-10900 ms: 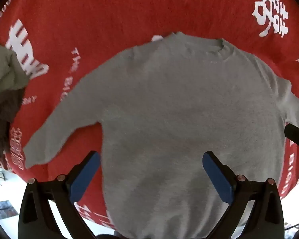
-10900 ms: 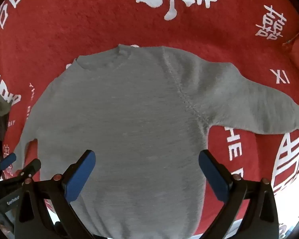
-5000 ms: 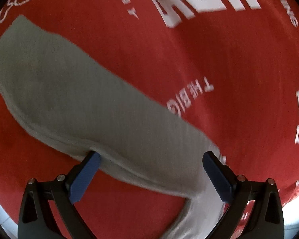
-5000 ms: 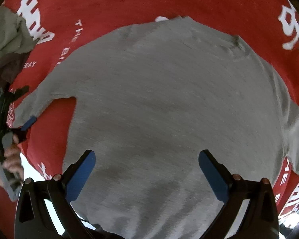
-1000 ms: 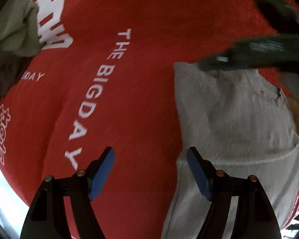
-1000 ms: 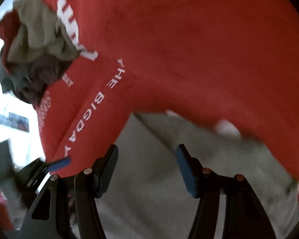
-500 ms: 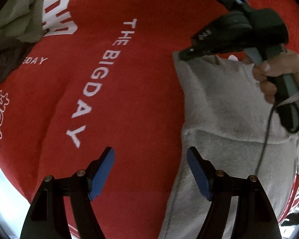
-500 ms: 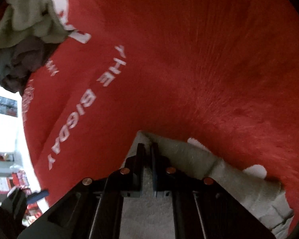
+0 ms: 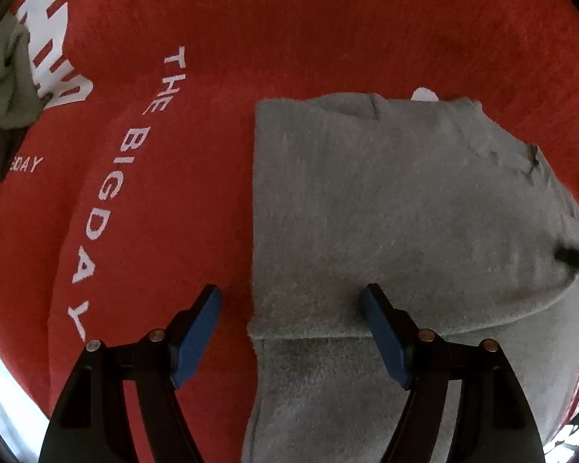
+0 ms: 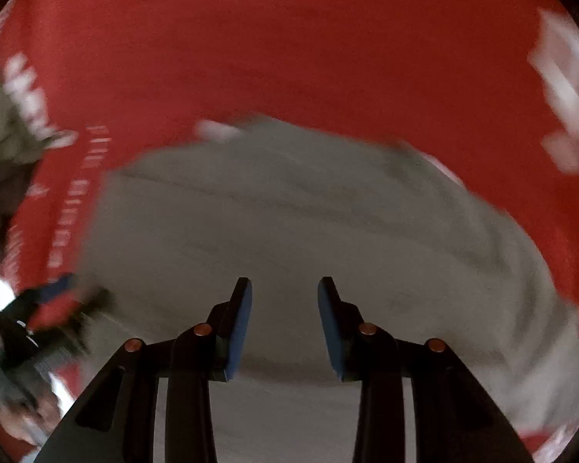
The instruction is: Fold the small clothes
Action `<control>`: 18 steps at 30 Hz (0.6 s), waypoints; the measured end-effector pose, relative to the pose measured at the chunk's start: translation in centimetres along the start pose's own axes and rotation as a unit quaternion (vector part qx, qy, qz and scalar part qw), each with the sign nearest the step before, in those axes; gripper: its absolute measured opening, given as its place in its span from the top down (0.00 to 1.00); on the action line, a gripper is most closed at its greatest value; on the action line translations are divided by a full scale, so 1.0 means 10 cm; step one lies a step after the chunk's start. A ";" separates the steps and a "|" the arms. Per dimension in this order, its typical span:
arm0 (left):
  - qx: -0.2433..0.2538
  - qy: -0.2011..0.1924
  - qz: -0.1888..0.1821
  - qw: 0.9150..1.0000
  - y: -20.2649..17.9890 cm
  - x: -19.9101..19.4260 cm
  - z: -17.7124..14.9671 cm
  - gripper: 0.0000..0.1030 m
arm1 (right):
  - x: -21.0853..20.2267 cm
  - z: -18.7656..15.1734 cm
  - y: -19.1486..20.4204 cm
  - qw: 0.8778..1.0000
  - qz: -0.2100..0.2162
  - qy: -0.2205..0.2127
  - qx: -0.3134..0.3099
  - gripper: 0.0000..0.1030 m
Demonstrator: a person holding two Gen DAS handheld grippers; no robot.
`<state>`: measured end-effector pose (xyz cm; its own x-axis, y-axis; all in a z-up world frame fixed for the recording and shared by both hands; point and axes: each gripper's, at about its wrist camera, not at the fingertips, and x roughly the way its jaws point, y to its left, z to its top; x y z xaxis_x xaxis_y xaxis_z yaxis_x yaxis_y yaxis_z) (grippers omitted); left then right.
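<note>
The grey sweater (image 9: 397,208) lies partly folded on the red printed cloth (image 9: 289,31), one side turned in to a straight left edge. The left gripper (image 9: 291,328) hovers over that edge with jaws wide and empty. The right gripper (image 10: 285,320) hangs above the sweater's middle, narrowly parted, holding nothing.

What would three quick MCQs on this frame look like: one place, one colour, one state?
1. Where does the grey sweater lie?
A. on the red cloth
B. on a bare wooden table
C. in a basket

2. What colour are the pads on the left hand-held gripper?
A. yellow
B. blue
C. white

3. How is the right hand-held gripper?
A. shut on the sweater
B. shut on nothing
C. open, empty

Key:
1 A: red cloth with white lettering surrounds the sweater.
2 B: both pads show blue.
3 C: a clear gap shows between its jaws, nothing in it.
</note>
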<state>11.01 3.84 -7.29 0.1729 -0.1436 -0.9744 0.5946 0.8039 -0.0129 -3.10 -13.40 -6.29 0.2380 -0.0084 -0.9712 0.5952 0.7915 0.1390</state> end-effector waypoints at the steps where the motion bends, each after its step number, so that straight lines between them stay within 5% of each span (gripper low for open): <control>1: 0.003 -0.002 0.011 1.000 -0.01 -0.01 0.00 0.16 | 0.02 -0.13 -0.26 0.999 -0.018 0.012 0.031 0.64; 4: 0.012 0.004 0.027 1.000 -0.03 -0.03 0.00 0.16 | -0.11 -0.43 -0.77 0.996 0.000 -0.011 0.092 0.69; 7: 0.026 0.011 0.041 0.999 -0.15 -0.15 -0.01 0.16 | -0.23 -0.67 -1.03 0.992 -0.049 -0.006 0.117 0.64; 18: 0.138 0.036 -0.011 0.990 -1.67 -0.49 -0.34 0.16 | -0.56 -1.69 -1.87 0.950 0.092 -0.029 0.296 0.60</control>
<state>-2.42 -6.91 -3.01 0.1074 -0.1088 -0.9882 0.7915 0.6108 0.0188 -28.48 -17.81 -6.72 0.4117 0.0502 -0.9099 0.8624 0.3012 0.4068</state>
